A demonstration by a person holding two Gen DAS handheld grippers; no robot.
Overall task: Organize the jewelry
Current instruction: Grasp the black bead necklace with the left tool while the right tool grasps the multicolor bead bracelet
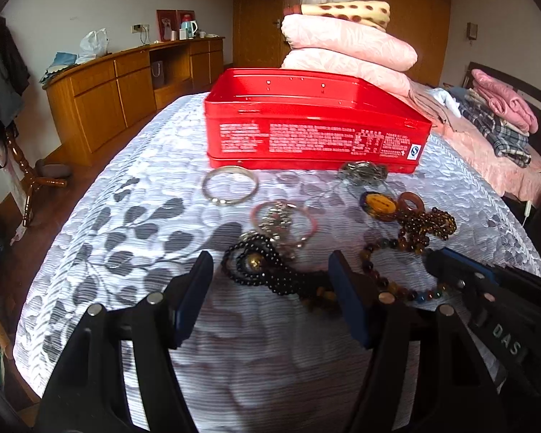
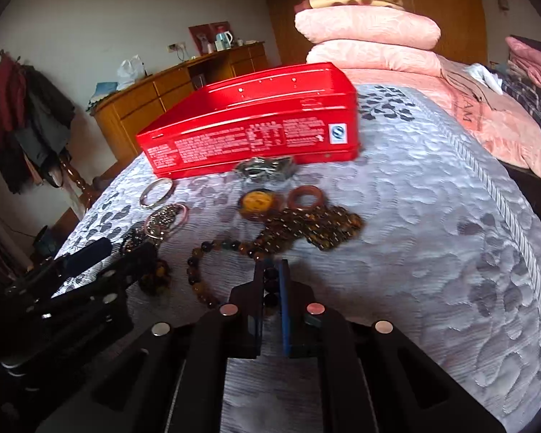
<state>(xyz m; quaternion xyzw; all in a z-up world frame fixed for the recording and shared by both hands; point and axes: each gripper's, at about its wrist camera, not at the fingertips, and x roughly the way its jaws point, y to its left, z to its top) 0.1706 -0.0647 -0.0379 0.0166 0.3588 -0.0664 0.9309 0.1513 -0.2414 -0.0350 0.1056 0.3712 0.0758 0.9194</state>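
Observation:
An open red tin box (image 1: 313, 133) (image 2: 256, 126) stands on the grey leaf-pattern bedspread (image 1: 126, 223). Jewelry lies in front of it: a silver bangle (image 1: 229, 184) (image 2: 156, 192), a pink bangle with a metal piece (image 1: 285, 221), a black bead necklace (image 1: 267, 270), a yellow pendant (image 1: 378, 202) (image 2: 258, 201), a brown ring (image 1: 411, 200) (image 2: 306, 196), a heap of brown beads (image 2: 317, 227). My left gripper (image 1: 270, 274) is open above the black necklace. My right gripper (image 2: 272, 270) is shut on the multicolour bead bracelet (image 2: 212, 274), which still rests on the bed.
Folded pink quilts (image 1: 346, 43) are stacked behind the box. Folded clothes (image 1: 501, 115) lie on the pink bedding at the right. A wooden sideboard (image 1: 126, 86) stands along the left wall. A coat stand (image 2: 29, 119) is at the far left.

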